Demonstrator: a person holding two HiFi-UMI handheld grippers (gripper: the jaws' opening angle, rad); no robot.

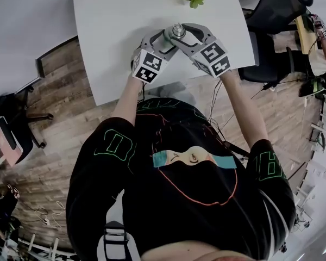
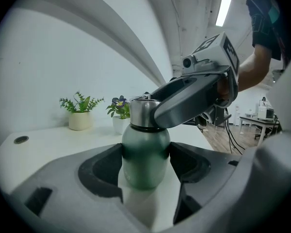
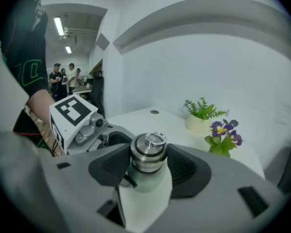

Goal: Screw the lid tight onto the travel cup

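A large green-outlined "0" is printed on the left sleeve (image 1: pixel 115 145) of the black shirt (image 1: pixel 195 211); similar green-outlined figures are seen on the right sleeve (image 1: pixel 269 166), but they cannot be read with certainty

travel cup (image 2: pixel 145 161) 1 | lid (image 3: pixel 148 152) 1 | claws (image 2: pixel 145 154) (image 3: pixel 149 166) 2 | potted plants (image 2: pixel 80 113) (image 2: pixel 119 111) 2 | table (image 1: pixel 125 48) 1
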